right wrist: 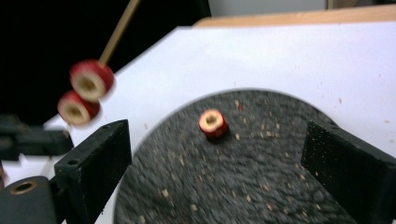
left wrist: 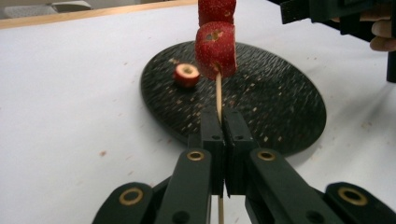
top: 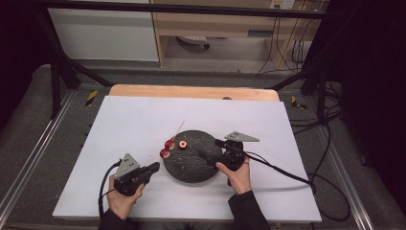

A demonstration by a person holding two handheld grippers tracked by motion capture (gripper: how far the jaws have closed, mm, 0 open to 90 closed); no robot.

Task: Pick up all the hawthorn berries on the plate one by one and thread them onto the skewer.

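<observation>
Left gripper [top: 152,168]: black body, grey three-cornered plate on top, black cable behind, brass-ringed pivots below flat black jaws. Right gripper [top: 205,154]: same build, speckled pads. Dark sleeves [top: 246,211] behind both.

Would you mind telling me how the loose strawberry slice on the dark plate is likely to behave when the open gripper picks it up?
The strawberry slice looks small and probably light. It seems soft, so the right gripper, whose jaws stand wide open, might crush it if squeezed hard. Lying flat on the rough plate, it seems unlikely to roll, though its cut faces may be slippery.
</observation>
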